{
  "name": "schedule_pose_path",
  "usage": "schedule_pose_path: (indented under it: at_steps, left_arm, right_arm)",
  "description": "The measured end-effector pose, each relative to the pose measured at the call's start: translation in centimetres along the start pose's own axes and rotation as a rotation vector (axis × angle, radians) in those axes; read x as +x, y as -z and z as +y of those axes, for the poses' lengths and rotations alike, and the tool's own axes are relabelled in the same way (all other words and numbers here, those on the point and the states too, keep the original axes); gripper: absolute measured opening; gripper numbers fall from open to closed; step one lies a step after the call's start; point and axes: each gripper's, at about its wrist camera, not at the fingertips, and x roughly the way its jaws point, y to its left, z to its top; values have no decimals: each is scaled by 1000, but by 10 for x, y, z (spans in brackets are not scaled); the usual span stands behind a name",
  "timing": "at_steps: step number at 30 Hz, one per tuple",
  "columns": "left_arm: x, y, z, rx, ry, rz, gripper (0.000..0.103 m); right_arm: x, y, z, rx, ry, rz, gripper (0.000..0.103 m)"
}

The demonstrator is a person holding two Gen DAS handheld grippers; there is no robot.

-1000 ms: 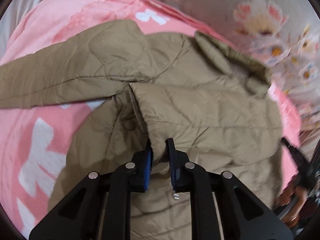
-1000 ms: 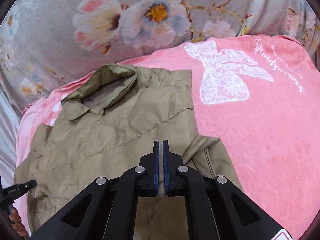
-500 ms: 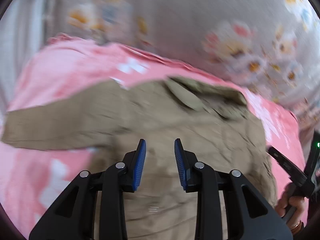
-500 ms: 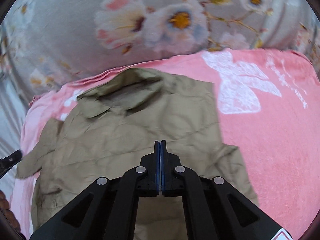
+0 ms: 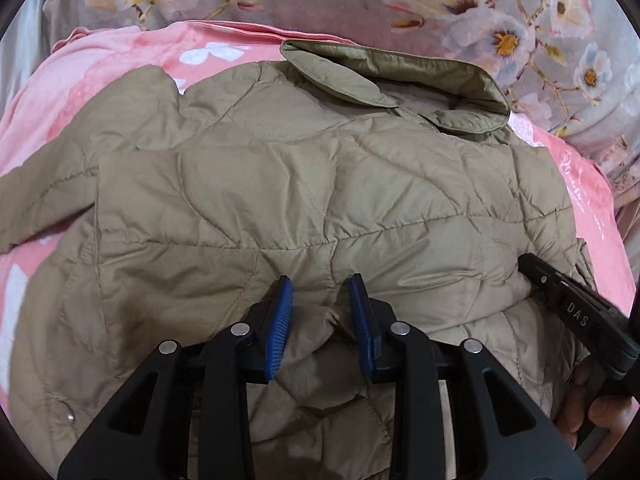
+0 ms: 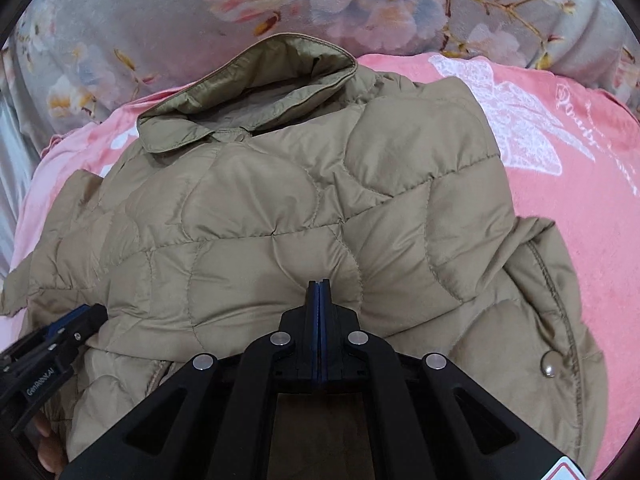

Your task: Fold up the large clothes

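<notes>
A tan quilted jacket (image 5: 320,184) lies on a pink blanket (image 5: 120,56), collar (image 5: 400,76) at the far end, a sleeve spread to the left. My left gripper (image 5: 320,300) is open, its blue pads either side of a fabric bump at the jacket's near fold, gripping nothing. The jacket fills the right wrist view (image 6: 300,208). My right gripper (image 6: 319,292) is shut on a pinch of the jacket's folded edge. Each gripper shows in the other's view: the right one (image 5: 568,304) at the jacket's right edge, the left one (image 6: 60,332) at its left.
A grey floral bedspread (image 6: 360,0) lies beyond the pink blanket (image 6: 580,200), which has a white butterfly print (image 6: 512,120). A metal snap (image 6: 547,368) sits on the jacket's right flap. The person's hands hold both handles at the frame edges.
The left gripper let go of the jacket fabric and opened. Both grippers moved forward, bringing the lower part of the jacket up over its body; the right stayed shut.
</notes>
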Motion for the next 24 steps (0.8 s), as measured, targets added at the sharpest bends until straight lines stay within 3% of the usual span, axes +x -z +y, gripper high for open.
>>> schedule_pose_path:
  at_steps: [11,15,16,17,18,19,22,24]
  left_arm:
    - [0,3,-3,10,1,-48,29]
    - [-21,5,21,-92,87,-111,37]
    - [-32,6,31,-115,95,-125,45]
    - [-44,6,42,-132,95,-133,59]
    - [-63,7,62,-162,98,-149,67]
    - [-83,8,87,-196,109,-177,82]
    - [-122,9,167,-303,41,-217,90]
    - [-136,7,228,-387,-47,-210,90]
  right_arm:
    - [2,0,2,-10,20,-8,0]
    - [2,-1,-2,9,2,-6,0]
    - [-1,-1,-3,8,9,-5,0]
    - [-8,1,-1,6,28,2,4]
    - [-18,4,1,3,33,5,10]
    - [-28,8,4,-4,28,-1,19]
    - [-78,41,24,-66,-13,-43,35]
    - [-100,63,35,-94,-33,-38,36]
